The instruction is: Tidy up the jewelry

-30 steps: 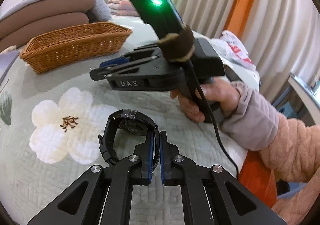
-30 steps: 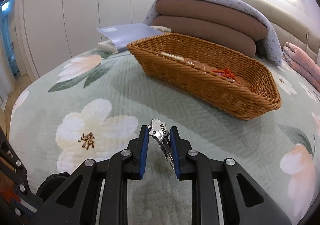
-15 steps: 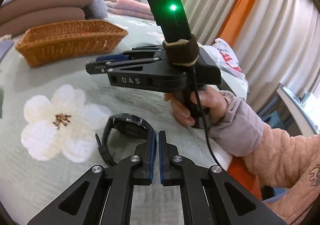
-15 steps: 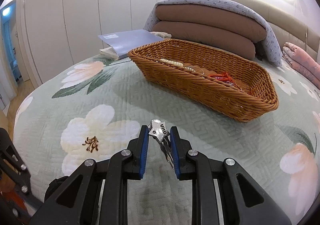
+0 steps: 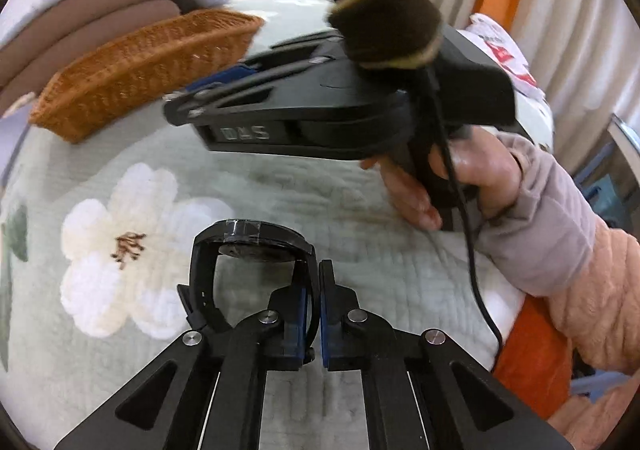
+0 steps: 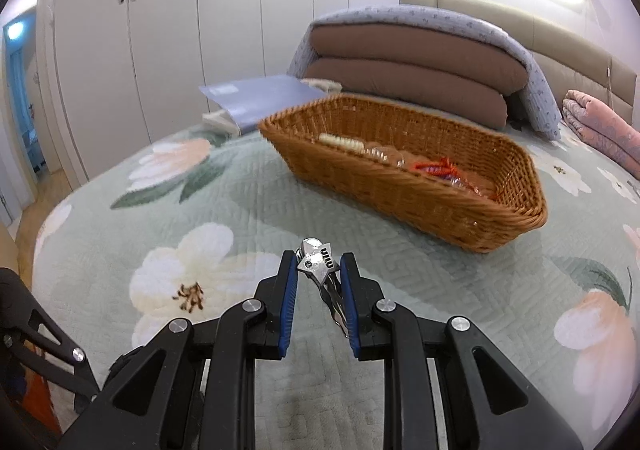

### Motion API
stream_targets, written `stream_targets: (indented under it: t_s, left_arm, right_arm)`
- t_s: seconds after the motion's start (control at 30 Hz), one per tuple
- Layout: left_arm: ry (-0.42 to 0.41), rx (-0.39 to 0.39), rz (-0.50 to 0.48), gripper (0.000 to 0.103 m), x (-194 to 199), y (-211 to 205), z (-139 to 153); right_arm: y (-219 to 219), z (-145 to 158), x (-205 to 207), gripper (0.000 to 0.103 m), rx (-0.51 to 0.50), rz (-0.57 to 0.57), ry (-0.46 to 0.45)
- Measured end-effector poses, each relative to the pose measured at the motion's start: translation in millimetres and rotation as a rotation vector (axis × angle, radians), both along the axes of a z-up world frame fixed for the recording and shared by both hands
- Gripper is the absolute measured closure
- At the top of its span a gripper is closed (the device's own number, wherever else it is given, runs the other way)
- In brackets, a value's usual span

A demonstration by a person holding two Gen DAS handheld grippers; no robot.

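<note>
Left hand-held gripper (image 5: 314,314) pinches the strap of a black watch (image 5: 250,250) low over the bed (image 5: 280,189), near the wicker basket (image 6: 404,177). Right hand-held gripper (image 6: 318,282) clamps a silver clasp piece (image 6: 318,262). Risk: the thin strap could slip free in transit.

Left wrist view: close, tilted down over the bedspread (image 5: 280,185).
Right wrist view: shallower, facing wardrobes (image 6: 168,29).
Shared: basket (image 5: 132,69), upper left there, centre right here.

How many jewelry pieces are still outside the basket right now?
2. A black watch is pinched by its strap in the left gripper; a silver clasp piece sits between the right gripper's pads. Others may be out of view.
</note>
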State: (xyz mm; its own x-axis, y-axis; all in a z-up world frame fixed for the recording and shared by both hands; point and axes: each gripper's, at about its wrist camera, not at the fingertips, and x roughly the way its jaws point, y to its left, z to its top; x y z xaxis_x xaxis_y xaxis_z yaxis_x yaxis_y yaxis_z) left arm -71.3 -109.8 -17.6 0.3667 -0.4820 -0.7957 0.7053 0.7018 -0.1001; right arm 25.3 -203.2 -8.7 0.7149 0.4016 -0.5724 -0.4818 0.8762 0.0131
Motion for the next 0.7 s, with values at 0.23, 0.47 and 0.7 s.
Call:
stream_targets:
  t_s: [0.23, 0.47, 0.7]
  left_arm:
    - [-0.116, -0.093, 0.064, 0.098, -8, 19, 26]
    - [-0.211, -0.15, 0.125, 0.098, 23, 31, 69]
    - [-0.296, -0.238, 0.214, 0.098, 124, 35, 129]
  right_arm:
    - [-10, 15, -8, 0.079, 0.052, -0.024, -0.056]
    - [-19, 59, -9, 0.079, 0.075, -0.107, -0.151]
    - [-38, 100, 59, 0.079, 0.098, -0.287, -0.172]
